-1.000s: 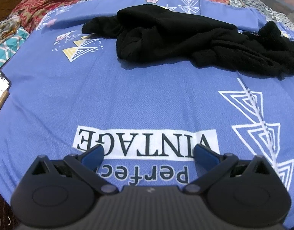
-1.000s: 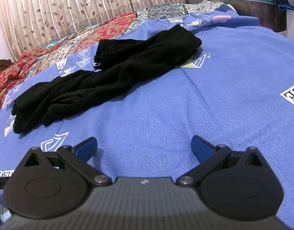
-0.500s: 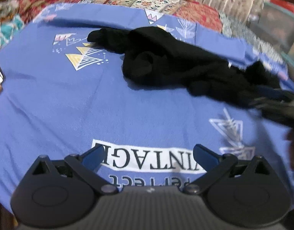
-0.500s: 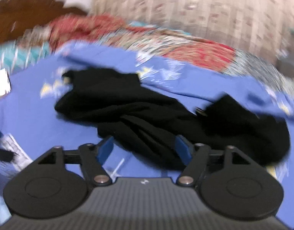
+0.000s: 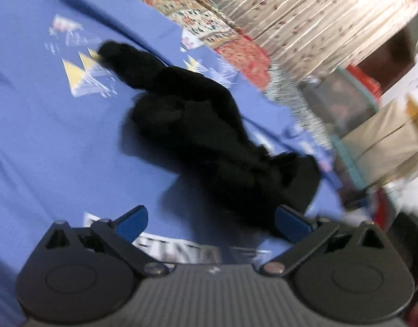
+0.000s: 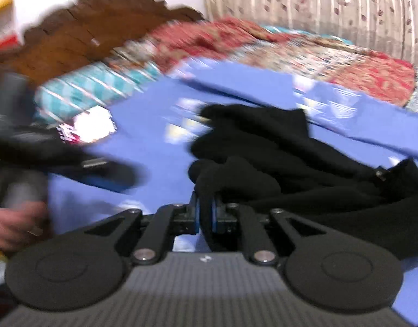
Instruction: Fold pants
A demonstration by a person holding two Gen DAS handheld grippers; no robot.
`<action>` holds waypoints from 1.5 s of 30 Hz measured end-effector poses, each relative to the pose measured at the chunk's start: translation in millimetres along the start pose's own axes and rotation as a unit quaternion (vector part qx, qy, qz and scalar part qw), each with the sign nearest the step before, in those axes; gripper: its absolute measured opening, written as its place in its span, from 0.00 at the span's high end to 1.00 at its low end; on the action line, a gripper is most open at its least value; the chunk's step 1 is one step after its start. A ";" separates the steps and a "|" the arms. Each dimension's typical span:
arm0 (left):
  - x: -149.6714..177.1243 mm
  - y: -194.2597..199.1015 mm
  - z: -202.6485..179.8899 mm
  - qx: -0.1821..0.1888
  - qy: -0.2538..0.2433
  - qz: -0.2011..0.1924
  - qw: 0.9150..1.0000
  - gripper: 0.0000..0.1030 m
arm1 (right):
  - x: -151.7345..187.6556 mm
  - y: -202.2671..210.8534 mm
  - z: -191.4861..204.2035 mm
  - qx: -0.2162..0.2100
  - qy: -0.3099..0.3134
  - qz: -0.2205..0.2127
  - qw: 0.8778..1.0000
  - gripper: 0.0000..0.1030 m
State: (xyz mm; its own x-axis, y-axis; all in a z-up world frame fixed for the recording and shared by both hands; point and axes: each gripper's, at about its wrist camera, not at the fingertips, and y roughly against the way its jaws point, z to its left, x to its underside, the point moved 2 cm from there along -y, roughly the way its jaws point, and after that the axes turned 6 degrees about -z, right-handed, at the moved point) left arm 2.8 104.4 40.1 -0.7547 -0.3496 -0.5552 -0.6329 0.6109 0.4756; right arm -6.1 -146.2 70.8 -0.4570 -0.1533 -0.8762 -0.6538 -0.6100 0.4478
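The right gripper (image 6: 205, 214) is clenched on a fold of the black pants (image 6: 285, 163); its jaws have just closed, and dark cloth sits pinched between the blue pads (image 6: 214, 214). From that grip the garment spreads toward 1 and 2 o'clock, crumpled on the blue bedsheet (image 6: 154, 147).

The left gripper (image 5: 211, 222) is released, its blue pads wide apart and touching nothing. In its view the pants (image 5: 198, 125) run from 11 o'clock down to 1 o'clock, the near end dark just beyond the right-hand pad.

In the right wrist view, a person's hand (image 6: 15, 226) shows at 9 o'clock, with a dark blurred shape above it that cannot be made out. A carved wooden headboard (image 6: 100, 30) stands at 11 o'clock, a patterned red quilt (image 6: 304, 51) and pleated curtain (image 6: 331, 5) at 12 to 1. Both views are motion-blurred; the sheet's printed lettering (image 5: 179, 250) is unreadable.
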 end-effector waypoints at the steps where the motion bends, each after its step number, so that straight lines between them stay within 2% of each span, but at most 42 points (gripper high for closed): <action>1: 1.2 -3.1 4.4 0.016 0.020 0.007 1.000 0.00 | 3.4 5.4 4.0 -0.017 -0.020 -0.004 1.000 0.90; 4: 10.4 -18.2 17.1 0.041 0.077 0.042 0.995 0.00 | 17.4 5.2 12.7 -0.024 -0.049 -0.003 0.998 0.90; 7: 18.6 -35.8 26.9 0.075 0.144 0.066 0.985 0.00 | 23.3 -2.0 6.7 -0.030 -0.084 0.006 0.996 0.90; 9: 20.3 -51.1 27.8 0.091 0.174 0.078 0.977 0.02 | 21.2 -7.5 12.4 -0.028 -0.069 0.012 0.997 0.89; 10: 19.8 -59.7 24.9 0.095 0.175 0.080 0.977 0.16 | 19.1 -12.1 14.4 -0.026 -0.062 0.016 0.998 0.89; 11: 20.4 -68.7 21.0 0.093 0.168 0.083 0.978 0.49 | 23.3 -6.3 17.5 -0.026 -0.060 0.017 0.998 0.89; 13: 21.4 -84.1 15.1 0.063 0.150 0.100 0.982 0.76 | 25.0 -6.6 15.5 -0.022 -0.064 0.021 0.997 0.84; 14: 22.5 -88.4 13.8 0.054 0.145 0.103 0.983 0.79 | 26.5 -5.1 12.0 -0.020 -0.067 0.030 0.997 0.80; 16: 24.0 -88.5 11.9 0.047 0.129 0.095 0.986 0.79 | 30.5 6.5 -2.4 -0.028 -0.075 0.040 0.996 0.80; 17: 24.2 -85.2 10.8 0.045 0.121 0.091 0.987 0.80 | 28.3 13.8 -10.8 -0.027 -0.077 0.036 0.996 0.72; 18: 24.0 -81.6 11.2 0.038 0.115 0.086 0.989 0.80 | 21.8 22.1 -22.1 -0.023 -0.076 0.027 0.996 0.68; 22: 25.0 -62.8 24.2 0.019 0.125 0.074 0.989 0.82 | -15.8 46.9 -68.3 0.056 -0.060 -0.033 0.996 0.63; 24: 26.4 -59.7 30.9 0.014 0.140 0.071 0.988 0.82 | -36.7 42.2 -87.8 0.138 0.006 -0.044 0.989 0.44; 25: 26.3 -58.4 32.5 0.013 0.143 0.069 0.987 0.82 | -40.1 31.8 -94.8 0.176 0.059 -0.031 0.982 0.24; 26: 26.0 -55.3 34.3 0.013 0.144 0.067 0.987 0.83 | -38.8 21.0 -100.9 0.200 0.102 -0.012 0.974 0.16; 27: 25.0 -53.1 34.4 0.014 0.144 0.064 0.987 0.83 | -36.5 4.7 -108.4 0.221 0.150 0.019 0.963 0.14; 29: 22.1 -48.3 33.8 0.014 0.139 0.057 0.989 0.83 | -27.9 -22.7 -125.0 0.245 0.181 0.078 0.949 0.17; 30: 21.5 -44.0 34.2 0.014 0.135 0.053 0.989 0.83 | -24.0 -32.4 -132.0 0.249 0.180 0.097 0.947 0.20; 31: 18.8 -42.2 32.9 0.013 0.131 0.050 0.990 0.83 | -21.4 -39.8 -139.0 0.248 0.176 0.111 0.946 0.46; 32: 15.3 -40.1 31.2 0.013 0.126 0.046 0.991 0.83 | -19.8 -44.4 -144.5 0.245 0.171 0.124 0.946 0.79; 33: 13.0 -37.2 30.4 0.014 0.121 0.043 0.992 0.83 | -21.6 -50.3 -148.7 0.253 0.157 0.139 0.945 0.78; 34: 7.3 -34.4 29.1 0.014 0.115 0.039 0.992 0.84 | -25.8 -46.7 -152.5 0.264 0.142 0.135 0.945 0.79; 38: -36.8 -11.4 25.8 0.008 0.087 -0.007 0.996 0.84 | -87.5 -6.9 -164.5 0.314 0.055 0.032 0.947 0.81; 40: -73.3 11.3 26.6 0.004 0.081 -0.054 0.995 0.84 | -125.5 35.3 -182.2 0.342 -0.013 -0.038 0.939 0.84; 42: -105.0 42.0 29.0 -0.004 0.079 -0.110 0.991 0.84 | -155.7 79.4 -198.4 0.366 -0.070 -0.103 0.922 0.85; 43: -118.8 61.0 31.2 -0.008 0.081 -0.140 0.987 0.84 | -168.9 111.3 -207.9 0.380 -0.101 -0.143 0.908 0.86; 45: -132.0 89.6 35.6 -0.026 0.082 -0.178 0.980 0.84 | -179.7 160.4 -222.9 0.400 -0.152 -0.195 0.883 0.86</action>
State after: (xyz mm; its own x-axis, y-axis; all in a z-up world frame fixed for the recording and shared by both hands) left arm 51.8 230.6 131.7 -0.4996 -0.6459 -0.5773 -0.8658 0.3939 0.3087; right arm 105.5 -389.8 260.2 -0.1648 0.2372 -0.9574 -0.9580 0.1925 0.2126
